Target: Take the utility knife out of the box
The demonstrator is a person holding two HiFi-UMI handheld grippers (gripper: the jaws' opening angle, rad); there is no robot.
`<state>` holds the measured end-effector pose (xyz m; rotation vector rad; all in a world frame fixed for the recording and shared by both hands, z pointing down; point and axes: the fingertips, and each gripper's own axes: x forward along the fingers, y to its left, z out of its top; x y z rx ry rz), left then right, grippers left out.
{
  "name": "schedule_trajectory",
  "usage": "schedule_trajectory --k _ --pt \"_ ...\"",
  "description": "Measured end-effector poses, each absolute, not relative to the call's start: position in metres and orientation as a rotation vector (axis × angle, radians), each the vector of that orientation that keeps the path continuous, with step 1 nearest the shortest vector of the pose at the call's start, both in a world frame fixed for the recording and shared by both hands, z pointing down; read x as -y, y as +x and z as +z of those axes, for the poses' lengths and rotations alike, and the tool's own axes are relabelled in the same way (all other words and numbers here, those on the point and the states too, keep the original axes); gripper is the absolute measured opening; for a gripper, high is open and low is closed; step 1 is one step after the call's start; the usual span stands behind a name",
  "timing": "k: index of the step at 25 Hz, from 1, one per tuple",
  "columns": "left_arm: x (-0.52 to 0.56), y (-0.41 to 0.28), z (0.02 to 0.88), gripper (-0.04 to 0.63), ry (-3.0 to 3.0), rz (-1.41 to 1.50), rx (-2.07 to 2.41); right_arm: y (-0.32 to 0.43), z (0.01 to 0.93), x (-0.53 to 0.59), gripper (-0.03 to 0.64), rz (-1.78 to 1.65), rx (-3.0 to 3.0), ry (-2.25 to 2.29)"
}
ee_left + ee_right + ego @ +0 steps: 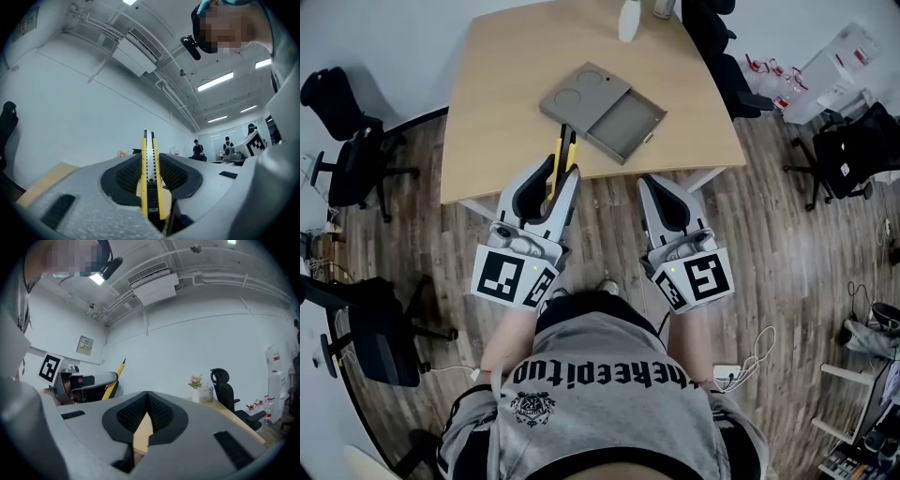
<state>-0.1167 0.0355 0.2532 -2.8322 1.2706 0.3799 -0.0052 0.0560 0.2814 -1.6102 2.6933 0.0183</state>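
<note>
Left hand-held gripper point(149, 155): jaws closed on the utility knife point(150, 187), the ribbed pads pressing its two yellow flanks; nothing else is touched.
Utility knife: out of the box, clamped lengthwise along the jaws, its front end sticking out past the fingertips and slanting a little upward; in the head view that end points at the box's near edge.
Right hand-held gripper point(147, 397): jaws closed, tips meeting, nothing between them; it is held beside the left one, off the near edge of the desk.
Box point(600, 111): grey and flat, lying near the middle of the desk, its tray slid out to the right and showing nothing inside; the cover has two round recesses.
Desk point(502, 84): pale wood with rounded corners; a white vase with flowers point(195, 389) stands at its far edge.
Floor point(609, 216): dark wood planks.
Room: white walls, strip lights and an air-conditioning unit point(136, 54) on the ceiling; black office chairs point(352, 141) stand to either side of the desk; people point(198, 149) are far off at the back.
</note>
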Motion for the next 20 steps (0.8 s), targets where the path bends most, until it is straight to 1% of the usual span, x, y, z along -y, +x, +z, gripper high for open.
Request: schedule_trajectory --k 20 --pt "-0.036 -0.088 0.242 0.126 -2.837 0.391 -1.208 0.019 0.274 -0.057 0.005 0.057 -2.679 -1.635"
